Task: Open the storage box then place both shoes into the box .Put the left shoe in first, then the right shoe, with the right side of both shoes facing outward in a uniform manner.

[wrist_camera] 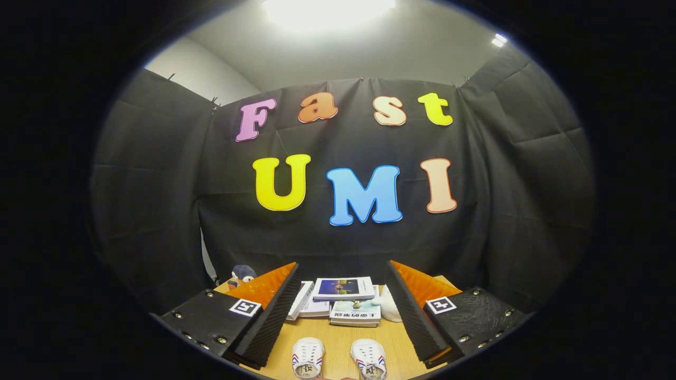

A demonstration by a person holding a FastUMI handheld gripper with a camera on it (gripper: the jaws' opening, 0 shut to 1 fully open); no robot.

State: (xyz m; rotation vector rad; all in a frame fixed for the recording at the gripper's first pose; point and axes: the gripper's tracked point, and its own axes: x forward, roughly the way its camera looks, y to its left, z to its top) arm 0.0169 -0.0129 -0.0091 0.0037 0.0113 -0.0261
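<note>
two small white shoes (pixel 339 359) with red-blue stripes sit side by side on the wooden table.

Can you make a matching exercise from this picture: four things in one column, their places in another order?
Things:
1. shoes
2. books
3. plush toy
4. claw

Places:
A. far table corner, beyond one finger
B. open, nothing held
C. side by side between the fingers, nearest
D. stacked beyond the shoes

Pairs: 1-C, 2-D, 3-A, 4-B
</note>
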